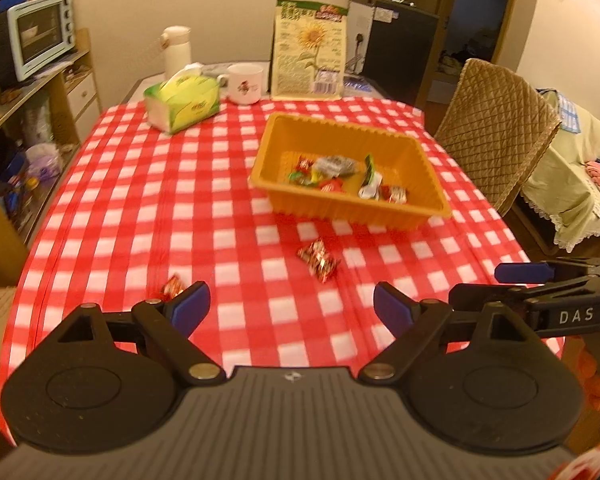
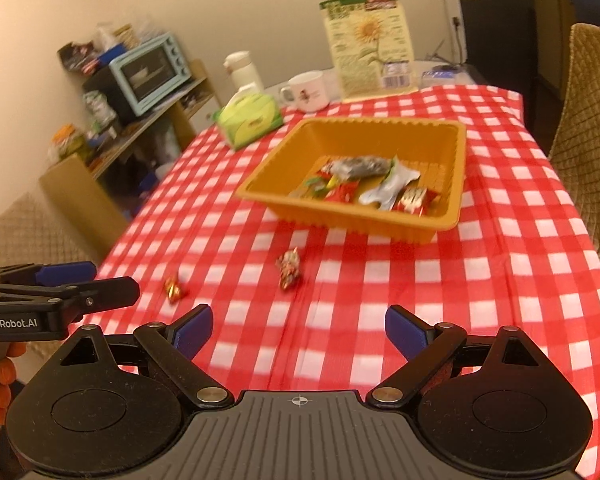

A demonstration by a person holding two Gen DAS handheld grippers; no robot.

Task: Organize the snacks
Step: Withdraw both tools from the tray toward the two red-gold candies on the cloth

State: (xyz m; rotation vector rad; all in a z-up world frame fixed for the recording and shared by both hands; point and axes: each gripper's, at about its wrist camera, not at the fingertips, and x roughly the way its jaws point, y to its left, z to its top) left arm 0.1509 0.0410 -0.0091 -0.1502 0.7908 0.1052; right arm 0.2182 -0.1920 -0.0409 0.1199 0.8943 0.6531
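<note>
An orange tray point(image 1: 292, 128) point(image 2: 456, 168) stands on the red-checked table and holds several wrapped snacks point(image 1: 340, 178) point(image 2: 376, 188). A red wrapped snack point(image 1: 319, 260) point(image 2: 289, 269) lies on the cloth in front of the tray. A smaller red candy point(image 1: 172, 286) point(image 2: 174, 289) lies further left, just beyond my left gripper's left fingertip. My left gripper point(image 1: 292, 310) is open and empty above the near table edge. My right gripper point(image 2: 299, 330) is open and empty, beside it to the right; it also shows at the right edge of the left wrist view point(image 1: 524, 276).
A green tissue box point(image 1: 184, 100), a white mug point(image 1: 244, 83), a white flask point(image 1: 177, 50) and an upright sunflower-seed bag point(image 1: 310, 50) stand at the table's far end. A quilted chair point(image 1: 496, 128) is on the right. Shelves with a toaster oven point(image 1: 40, 34) are left.
</note>
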